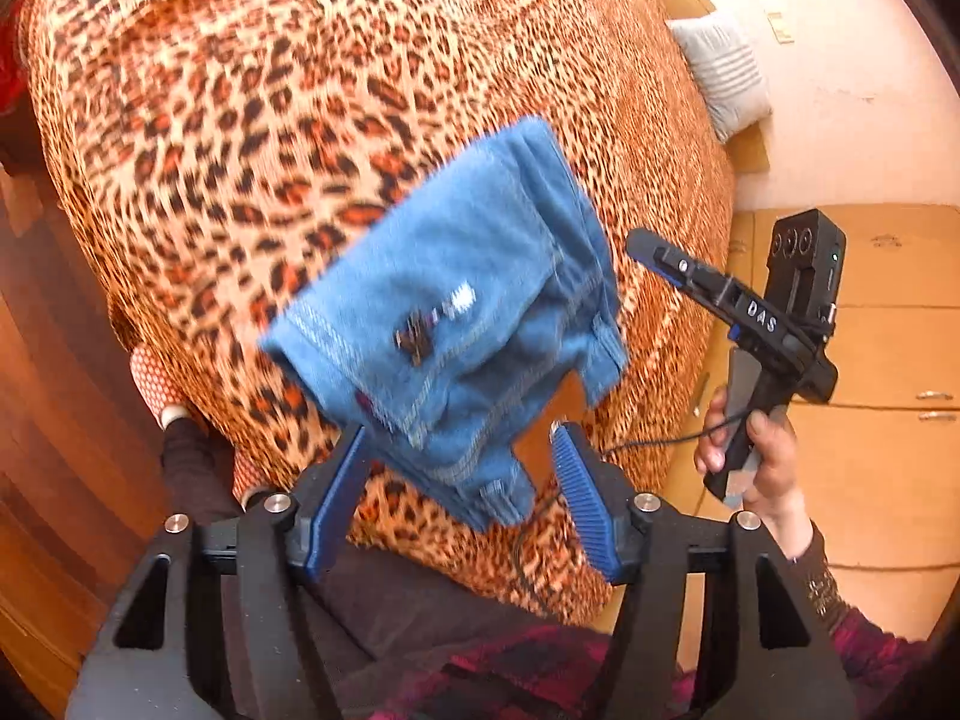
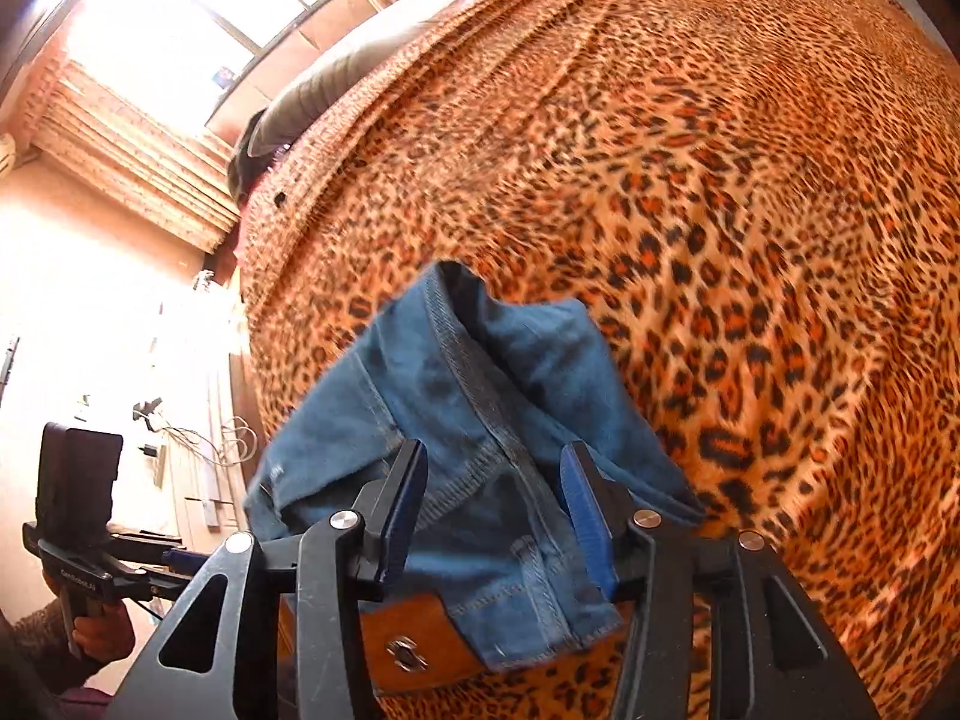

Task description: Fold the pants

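Observation:
A folded bundle of blue denim pants [image 1: 462, 312] with a brown waist patch lies near the front edge of a bed covered in leopard-print fabric [image 1: 252, 120]. My left gripper [image 1: 459, 450] is open, its blue-padded fingers on either side of the bundle's near end. In the right wrist view the pants [image 2: 480, 420] lie between my right gripper's [image 2: 495, 474] open fingers, with the brown patch [image 2: 414, 636] below. The right gripper also shows in the left wrist view [image 1: 648, 246], held in a hand to the right of the pants.
A grey striped pillow [image 1: 720, 72] lies at the bed's far right edge. Light wooden drawers [image 1: 870, 360] stand to the right. A window [image 2: 198, 18] with a curtain and a pillow [image 2: 324, 84] are at the bed's far side. A person's legs are below the left gripper.

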Available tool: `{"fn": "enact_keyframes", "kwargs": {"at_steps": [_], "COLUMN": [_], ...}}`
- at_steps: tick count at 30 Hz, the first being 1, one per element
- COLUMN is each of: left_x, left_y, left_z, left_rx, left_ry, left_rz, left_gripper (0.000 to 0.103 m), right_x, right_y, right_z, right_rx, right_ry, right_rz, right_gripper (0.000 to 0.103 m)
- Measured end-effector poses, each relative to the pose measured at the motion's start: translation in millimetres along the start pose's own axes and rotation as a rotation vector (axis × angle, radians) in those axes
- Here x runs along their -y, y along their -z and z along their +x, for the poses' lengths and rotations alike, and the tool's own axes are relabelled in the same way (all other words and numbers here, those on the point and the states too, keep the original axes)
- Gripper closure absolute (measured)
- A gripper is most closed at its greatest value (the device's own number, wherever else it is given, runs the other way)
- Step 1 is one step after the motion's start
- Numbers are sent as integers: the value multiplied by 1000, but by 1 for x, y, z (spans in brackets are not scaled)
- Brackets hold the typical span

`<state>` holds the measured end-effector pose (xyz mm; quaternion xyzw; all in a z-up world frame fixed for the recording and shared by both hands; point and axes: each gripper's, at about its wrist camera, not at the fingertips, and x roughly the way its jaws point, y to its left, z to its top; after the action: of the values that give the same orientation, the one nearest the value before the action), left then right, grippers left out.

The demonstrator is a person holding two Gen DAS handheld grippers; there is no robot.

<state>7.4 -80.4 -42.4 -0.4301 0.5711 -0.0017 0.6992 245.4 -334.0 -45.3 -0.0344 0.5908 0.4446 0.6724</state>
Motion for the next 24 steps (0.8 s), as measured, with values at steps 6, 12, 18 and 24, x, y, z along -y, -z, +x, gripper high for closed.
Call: {"fn": "enact_keyframes", "kwargs": {"at_steps": [6,12,18,24], "left_x": [-4,-37,-11,17], "left_y": [-30,-24,-7,-8], "left_z": [21,77,41,48], "left_rx": [29,-13,-16,11], "left_ry": [-96,-228,-183,-235], "left_rz": [-35,-79,10,104], "left_gripper": [41,39,41,31], "right_x": [-21,-21,-11,-15], "right_y": [-43,-57,-51,9], "right_z": [62,102,56,19], "right_rx": [-61,-151,-63,-38], "right_ry": [55,166,74,-34], "right_rz": [-15,-127,-35,-28], "right_gripper": [52,84,73,73]}}
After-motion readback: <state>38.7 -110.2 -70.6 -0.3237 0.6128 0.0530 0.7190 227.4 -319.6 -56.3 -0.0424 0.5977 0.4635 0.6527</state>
